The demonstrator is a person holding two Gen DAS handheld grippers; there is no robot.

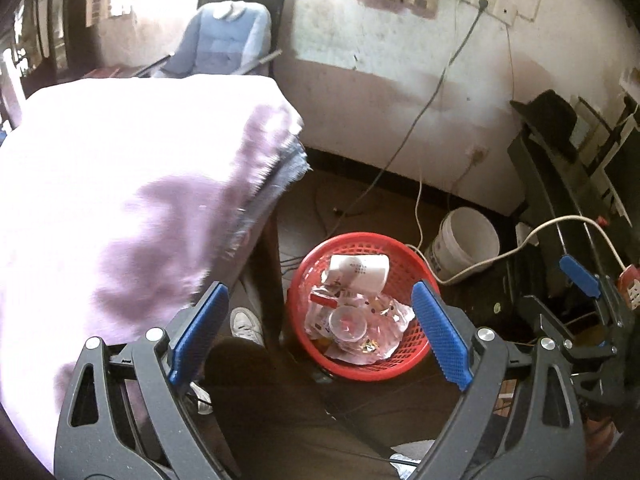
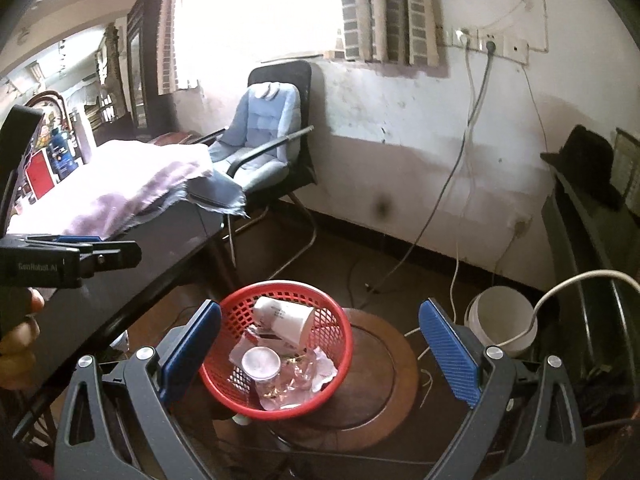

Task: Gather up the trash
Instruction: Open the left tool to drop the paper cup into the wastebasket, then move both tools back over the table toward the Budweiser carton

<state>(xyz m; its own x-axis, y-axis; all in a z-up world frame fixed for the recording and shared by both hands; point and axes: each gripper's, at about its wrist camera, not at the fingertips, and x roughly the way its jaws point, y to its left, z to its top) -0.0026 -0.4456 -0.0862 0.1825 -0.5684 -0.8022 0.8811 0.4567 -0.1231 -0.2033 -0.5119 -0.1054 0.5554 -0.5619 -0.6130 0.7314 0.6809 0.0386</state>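
**Both grippers empty over the bin – drop step looks done**

Trash is in the red basket [image 2: 276, 350], which sits on a round wooden stool [image 2: 380, 376] beside the table [image 2: 132, 276]. Inside: a white paper cup [image 2: 286, 318] on its side, a clear plastic cup [image 2: 261, 364], crumpled clear wrappers [image 2: 308, 372] w/ small bits I can't ID.

My left gripper [image 1: 318, 334] is spread wide, nothing btwn the blue pads [image 1: 440, 336]; the basket [image 1: 360, 304] shows straight thru the gap. Right gripper [image 2: 318, 354] same: wide open, holding nothing, basket framed btwn its fingers.

Step, as I judge it: the release into the basket, or just past it. Table top shows only the purple cloth [image 1: 120, 200], washed out by glare, so I can't tell if more trash is left there. Next move prob calls for swinging a gripper back over the table to scan for leftovers, keeping clear of the basket rim so it doesn't tip off the stool.

Pose: both grippers held above the basket, angled down and fwd. Left one is over the table edge, w/ my shoe [image 1: 246, 324] below. Right one sits to its right, more directly over the stool.
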